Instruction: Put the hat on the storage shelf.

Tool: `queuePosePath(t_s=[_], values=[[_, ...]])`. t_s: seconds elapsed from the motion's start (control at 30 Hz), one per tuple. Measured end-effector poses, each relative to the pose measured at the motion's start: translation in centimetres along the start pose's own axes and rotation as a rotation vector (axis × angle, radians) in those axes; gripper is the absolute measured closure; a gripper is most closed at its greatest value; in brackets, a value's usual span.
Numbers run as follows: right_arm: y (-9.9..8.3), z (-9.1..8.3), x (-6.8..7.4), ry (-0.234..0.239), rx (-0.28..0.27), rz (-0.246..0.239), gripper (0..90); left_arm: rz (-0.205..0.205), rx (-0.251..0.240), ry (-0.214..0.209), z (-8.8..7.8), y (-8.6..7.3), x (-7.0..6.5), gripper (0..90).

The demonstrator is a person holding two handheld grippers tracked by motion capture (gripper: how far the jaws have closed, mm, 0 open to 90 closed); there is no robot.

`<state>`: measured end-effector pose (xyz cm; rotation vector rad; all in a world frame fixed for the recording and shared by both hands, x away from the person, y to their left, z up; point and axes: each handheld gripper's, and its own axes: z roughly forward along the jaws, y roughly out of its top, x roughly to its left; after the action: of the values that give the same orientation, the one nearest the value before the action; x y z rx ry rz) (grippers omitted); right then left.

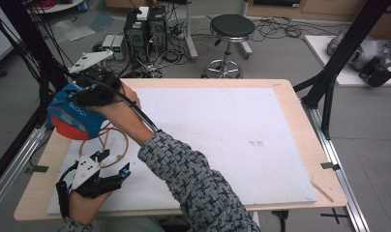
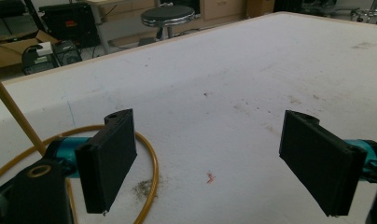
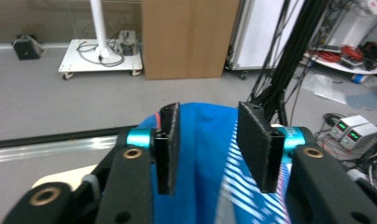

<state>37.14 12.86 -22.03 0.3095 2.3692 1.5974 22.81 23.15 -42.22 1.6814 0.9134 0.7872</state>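
Right gripper view looks down the right tool whose two black jaws are clenched on a blue bag, the cloth pinched between the pads with white stripes showing under the right-hand one. From where I stand the bag hangs off that tool out past the far left corner of the counter, bulging and red underneath. The grip takes only a fold, so my worry is the bag sliding out and dropping to the floor beyond the edge.

Nearer the person, the left tool hovers released, its jaws spread wide with nothing between them. Just beside and partly under its left jaw lies a yellow ring. If that tool dips, I'd guess a jaw could catch the ring and drag it.
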Motion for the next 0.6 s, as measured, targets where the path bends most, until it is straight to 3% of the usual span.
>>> queuePosePath(t_s=[0.07, 0.27, 0.6], values=[[-0.2, -1.0, -0.4, -0.022, -0.011, 0.014, 54.7, -0.002, -0.001, 0.001, 0.0, 0.0, 0.0, 18.9], [-1.0, -4.3, -2.1, -0.077, -0.043, 0.038, 54.5, 0.001, 0.004, 0.0, 0.1, -0.1, 0.0, 18.9], [-4.0, -11.7, -6.1, -0.214, -0.091, 0.123, 52.8, -0.006, 0.002, 0.011, 0.1, -0.1, 0.1, 18.9]])
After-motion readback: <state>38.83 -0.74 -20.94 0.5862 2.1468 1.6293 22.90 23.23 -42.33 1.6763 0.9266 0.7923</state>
